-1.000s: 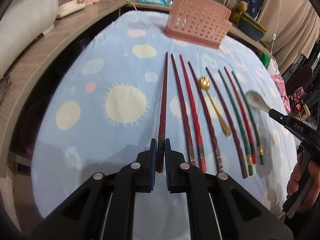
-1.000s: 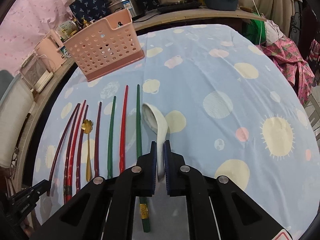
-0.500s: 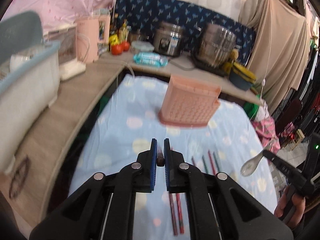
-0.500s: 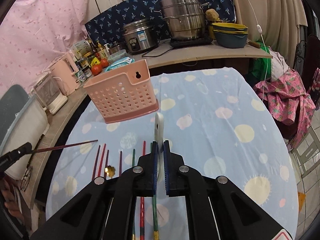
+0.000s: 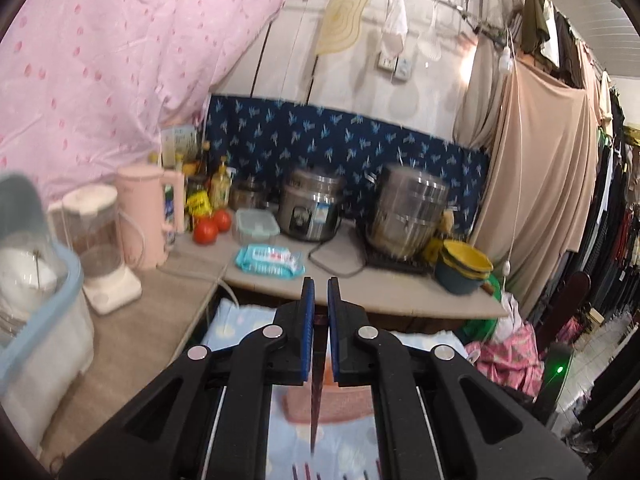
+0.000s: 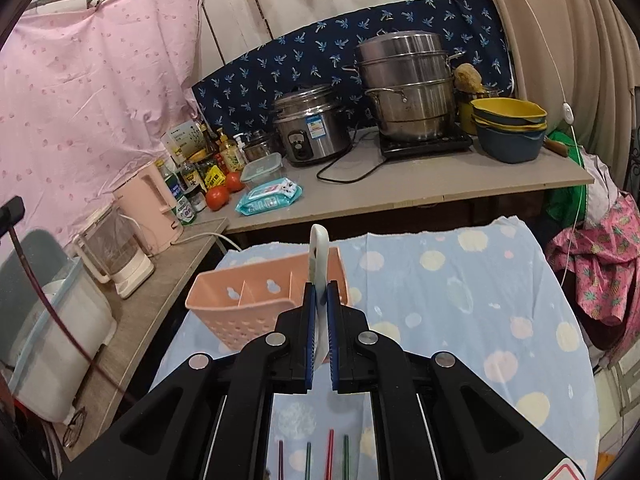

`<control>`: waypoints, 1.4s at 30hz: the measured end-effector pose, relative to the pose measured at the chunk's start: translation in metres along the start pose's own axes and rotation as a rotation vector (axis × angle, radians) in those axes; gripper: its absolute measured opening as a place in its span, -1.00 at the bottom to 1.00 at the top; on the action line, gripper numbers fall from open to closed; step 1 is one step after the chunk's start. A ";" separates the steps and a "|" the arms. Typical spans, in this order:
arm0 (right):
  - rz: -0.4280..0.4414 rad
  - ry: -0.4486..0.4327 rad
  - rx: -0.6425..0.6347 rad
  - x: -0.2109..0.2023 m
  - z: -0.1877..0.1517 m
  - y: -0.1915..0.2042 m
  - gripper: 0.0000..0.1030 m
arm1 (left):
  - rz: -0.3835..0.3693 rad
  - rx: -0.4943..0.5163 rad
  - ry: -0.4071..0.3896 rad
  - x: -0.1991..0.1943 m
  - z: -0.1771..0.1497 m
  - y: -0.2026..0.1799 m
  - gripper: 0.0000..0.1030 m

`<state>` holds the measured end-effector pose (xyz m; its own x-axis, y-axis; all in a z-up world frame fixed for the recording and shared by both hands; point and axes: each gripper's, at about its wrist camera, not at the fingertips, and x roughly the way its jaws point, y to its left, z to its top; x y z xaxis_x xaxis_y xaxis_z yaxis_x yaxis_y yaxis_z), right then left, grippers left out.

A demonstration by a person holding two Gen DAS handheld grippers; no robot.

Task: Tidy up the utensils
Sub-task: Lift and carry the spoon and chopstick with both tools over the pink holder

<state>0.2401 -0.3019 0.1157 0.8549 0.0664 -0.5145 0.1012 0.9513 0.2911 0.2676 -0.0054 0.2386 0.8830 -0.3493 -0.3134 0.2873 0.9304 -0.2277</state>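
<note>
On the left, the left gripper (image 5: 321, 300) has its jaws pinched on a dark red chopstick (image 5: 316, 408), and the stick hangs tip-down out of the grip, its long axis close to upright, with the pink basket (image 5: 340, 404) showing directly below and behind it between the arms of the tool; in the right wrist view the same stick (image 6: 60, 320) shows at the far left edge as a long dark line slanting down, well off to the left of the basket. Moving to the middle, the basket (image 6: 256, 300) sits on the spotted blue cloth (image 6: 460, 300), mouth up, its dividers splitting it into compartments, and that open top is the target for both hands. On the right, the right gripper (image 6: 319, 296) has its jaws pressed onto the handle of a white spoon (image 6: 319, 256), bowl end poking up and forward, edge-on to the camera, and it lines up just over the basket's right-hand compartment. By my read the right hand is the nearer one, needing mostly a tip and a drop, while the left must cross over first. Other chopsticks (image 6: 329, 452) lie on the cloth below
</note>
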 end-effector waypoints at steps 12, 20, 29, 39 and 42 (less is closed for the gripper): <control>-0.041 0.032 0.006 0.079 0.026 -0.003 -0.89 | -0.014 0.020 -0.067 0.058 0.033 -0.015 -0.87; -0.044 0.087 0.010 0.111 0.014 -0.008 -0.89 | -0.021 0.011 -0.031 0.084 0.024 -0.011 -0.87; -0.048 0.116 0.010 0.130 0.003 -0.010 -0.89 | -0.030 0.016 -0.045 0.091 0.034 -0.014 -0.87; -0.043 0.125 0.024 0.134 -0.002 -0.012 -0.89 | -0.039 0.026 -0.054 0.093 0.039 -0.016 -0.87; -0.046 0.136 0.016 0.136 -0.006 -0.012 -0.88 | -0.029 0.019 -0.025 0.102 0.030 -0.012 -0.87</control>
<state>0.3519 -0.3025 0.0377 0.7722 0.0647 -0.6320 0.1476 0.9493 0.2775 0.3649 -0.0488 0.2367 0.8831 -0.3735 -0.2841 0.3196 0.9220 -0.2187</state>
